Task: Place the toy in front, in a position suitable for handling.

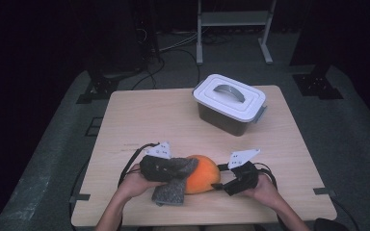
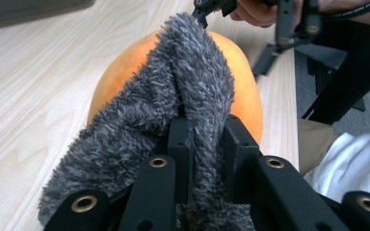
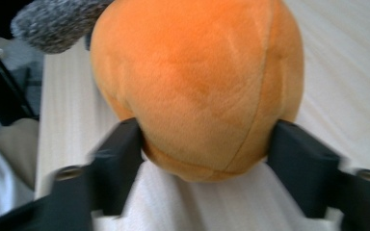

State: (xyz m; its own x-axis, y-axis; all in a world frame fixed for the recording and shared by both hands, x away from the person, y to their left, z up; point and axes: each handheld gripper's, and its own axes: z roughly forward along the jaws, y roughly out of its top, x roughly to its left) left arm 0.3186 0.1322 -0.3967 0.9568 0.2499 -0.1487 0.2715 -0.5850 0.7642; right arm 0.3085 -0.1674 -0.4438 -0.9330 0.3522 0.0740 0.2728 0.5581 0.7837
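A: What is seen from the high view?

B: A soft orange ball (image 1: 202, 174) is seen lying on the wooden table (image 1: 139, 120), near the front edge. A fuzzy grey cloth (image 1: 173, 185) is draped on its left side. The left gripper (image 1: 166, 168) is held over the cloth, and the right gripper (image 1: 221, 184) is placed just beside the ball's right side. A box with a white lid (image 1: 229, 103) is set well apart, at the back of the table.

A: And from the left gripper view?

B: The grey cloth (image 2: 173, 120) is pinched tight between the black fingers (image 2: 180, 144), which are pressed together on it. The cloth is laid over the orange ball (image 2: 241, 77). The right gripper (image 2: 289, 24) is seen farther off, past the ball.

A: And the right gripper view?

B: The orange ball (image 3: 197, 82) is seen between the two fingers (image 3: 120, 149), which are spread apart, one at each side. They are blurred, so it cannot be told if the ball is touched. A bit of grey cloth (image 3: 53, 24) is seen at the top left.
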